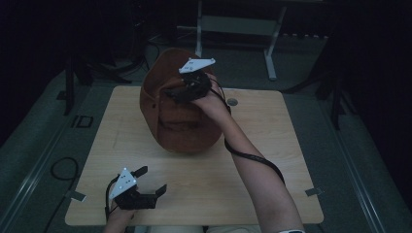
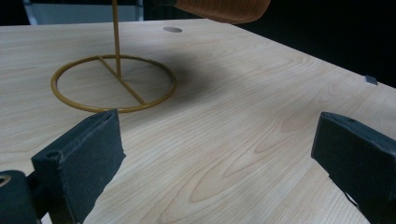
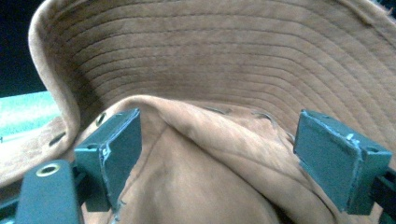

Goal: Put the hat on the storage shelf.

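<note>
A brown suede bucket hat hangs over the middle of the wooden table, above a yellow wire stand with a ring base and a thin upright pole. My right gripper is at the hat's upper right side. In the right gripper view it stands open, its jaws wide apart on either side of a fold of the hat's crown, with the stitched brim curving above. My left gripper rests open near the table's front left; between its jaws lies bare wood. The hat's edge shows above.
A round cable hole sits in the table behind the hat. A white desk frame stands on the floor beyond the table. A cable loop lies on the floor at the left. The surroundings are dark.
</note>
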`<state>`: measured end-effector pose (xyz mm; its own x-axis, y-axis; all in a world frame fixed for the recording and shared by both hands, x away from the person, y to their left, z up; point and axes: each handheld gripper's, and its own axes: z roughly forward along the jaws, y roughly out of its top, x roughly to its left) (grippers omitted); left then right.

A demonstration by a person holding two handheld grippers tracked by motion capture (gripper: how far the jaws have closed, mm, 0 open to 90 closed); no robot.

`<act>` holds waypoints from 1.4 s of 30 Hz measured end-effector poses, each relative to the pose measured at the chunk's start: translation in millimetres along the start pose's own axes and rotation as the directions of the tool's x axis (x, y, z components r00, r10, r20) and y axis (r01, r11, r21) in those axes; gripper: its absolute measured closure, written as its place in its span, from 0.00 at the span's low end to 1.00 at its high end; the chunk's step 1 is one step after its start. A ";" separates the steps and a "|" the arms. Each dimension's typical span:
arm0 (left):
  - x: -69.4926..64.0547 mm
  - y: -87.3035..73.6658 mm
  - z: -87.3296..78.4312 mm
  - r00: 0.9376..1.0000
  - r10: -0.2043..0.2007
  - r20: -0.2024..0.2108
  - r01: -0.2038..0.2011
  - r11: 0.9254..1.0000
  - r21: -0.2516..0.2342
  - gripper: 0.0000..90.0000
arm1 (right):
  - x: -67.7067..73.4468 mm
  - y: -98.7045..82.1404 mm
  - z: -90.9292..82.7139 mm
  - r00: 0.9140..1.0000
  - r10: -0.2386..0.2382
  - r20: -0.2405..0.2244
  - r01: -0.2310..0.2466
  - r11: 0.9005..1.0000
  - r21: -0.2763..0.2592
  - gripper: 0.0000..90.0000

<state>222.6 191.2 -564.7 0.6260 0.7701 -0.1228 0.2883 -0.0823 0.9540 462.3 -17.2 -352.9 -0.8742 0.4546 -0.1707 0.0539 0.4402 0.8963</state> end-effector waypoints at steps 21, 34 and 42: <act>1.2 -4.4 2.4 1.000 0.014 -0.025 -0.014 1.000 0.025 0.03 | 9.6 -54.5 -71.6 0.997 0.048 -0.056 -0.050 0.998 -0.027 0.16; -1.1 -6.5 5.2 0.999 0.037 -0.026 -0.036 0.999 0.038 0.03 | 15.4 -114.1 -99.4 0.992 0.105 -0.071 -0.107 0.994 -0.023 0.17; -0.5 -6.3 4.7 0.998 0.042 -0.038 -0.040 0.998 0.040 0.03 | 25.4 -162.1 -113.0 0.993 0.112 -0.042 -0.112 0.994 0.002 0.17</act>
<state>223.9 188.4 -572.0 0.6096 0.7894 -0.0724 0.2914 -0.1382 0.9466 376.9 -164.4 -456.2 -0.8822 0.4681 -0.0516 0.1526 0.3879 0.9090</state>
